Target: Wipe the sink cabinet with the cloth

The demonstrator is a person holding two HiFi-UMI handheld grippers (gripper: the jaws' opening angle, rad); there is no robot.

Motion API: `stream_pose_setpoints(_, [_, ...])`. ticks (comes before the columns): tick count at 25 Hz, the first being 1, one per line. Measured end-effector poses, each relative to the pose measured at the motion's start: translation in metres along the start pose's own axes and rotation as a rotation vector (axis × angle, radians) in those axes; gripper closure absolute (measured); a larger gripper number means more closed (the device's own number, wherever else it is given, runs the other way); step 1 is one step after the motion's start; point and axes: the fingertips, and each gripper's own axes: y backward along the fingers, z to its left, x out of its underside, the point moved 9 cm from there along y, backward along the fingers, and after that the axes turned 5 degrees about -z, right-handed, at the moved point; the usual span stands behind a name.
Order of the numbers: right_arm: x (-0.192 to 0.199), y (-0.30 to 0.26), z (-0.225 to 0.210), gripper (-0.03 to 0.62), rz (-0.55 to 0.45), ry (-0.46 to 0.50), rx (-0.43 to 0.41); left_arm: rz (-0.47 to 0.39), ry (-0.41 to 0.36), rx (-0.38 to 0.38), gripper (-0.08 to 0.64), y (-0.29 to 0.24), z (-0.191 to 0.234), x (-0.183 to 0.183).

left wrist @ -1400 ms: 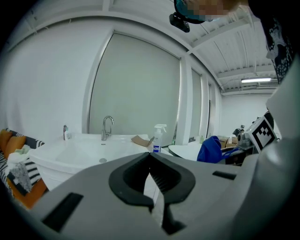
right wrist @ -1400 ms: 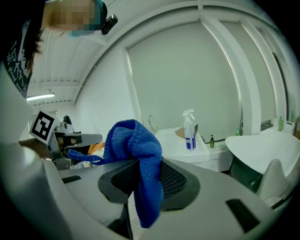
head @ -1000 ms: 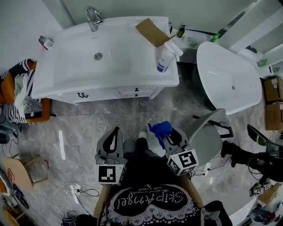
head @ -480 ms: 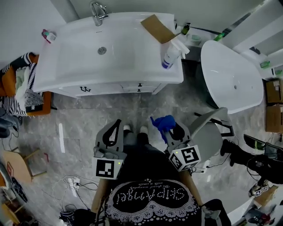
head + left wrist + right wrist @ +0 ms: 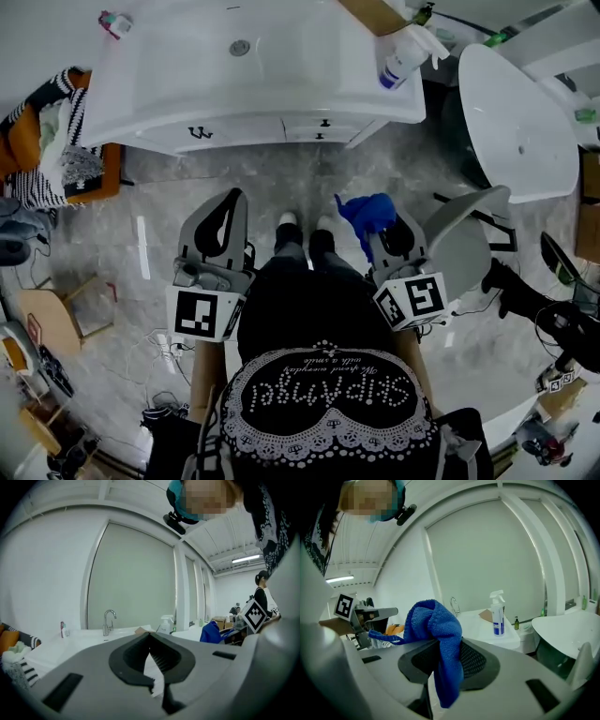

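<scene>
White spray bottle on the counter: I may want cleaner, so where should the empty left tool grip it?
Probably grip the white spray bottle round its straight body, below the trigger head, from the front edge of the white counter: it stands upright, with brown cardboard behind it. The left tool is shut; open it first.

the sink cabinet has slid toward the head view's top edge.

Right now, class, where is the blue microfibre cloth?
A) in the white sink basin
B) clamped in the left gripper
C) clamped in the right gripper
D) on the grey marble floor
C: the blue microfibre cloth hangs pinched between the jaws of the right gripper; the left gripper holds nothing.
</scene>
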Motion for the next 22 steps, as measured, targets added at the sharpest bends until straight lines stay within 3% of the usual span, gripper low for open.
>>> stream_pose_setpoints(7, [0.007,-0.001,0.014,0.477,0.009,-0.012,0.022,0.011,-0.003,0.097,0.557,-0.014,0.013,0.000])
stream_pose_setpoints(11, [0.009,-0.004,0.023,0.476,0.010,-0.005,0.023,-0.006,0.043,0.132,0.557,-0.015,0.018,-0.004])
stream_pose_setpoints(14, [0.011,-0.008,0.033,0.477,0.012,-0.001,0.019,0.006,0.018,0.170,0.557,-0.009,0.028,-0.001])
stream_pose_setpoints(22, [0.021,-0.015,0.054,0.476,0.012,0.002,0.021,-0.007,-0.015,0.179,0.557,0.002,0.053,0.002])
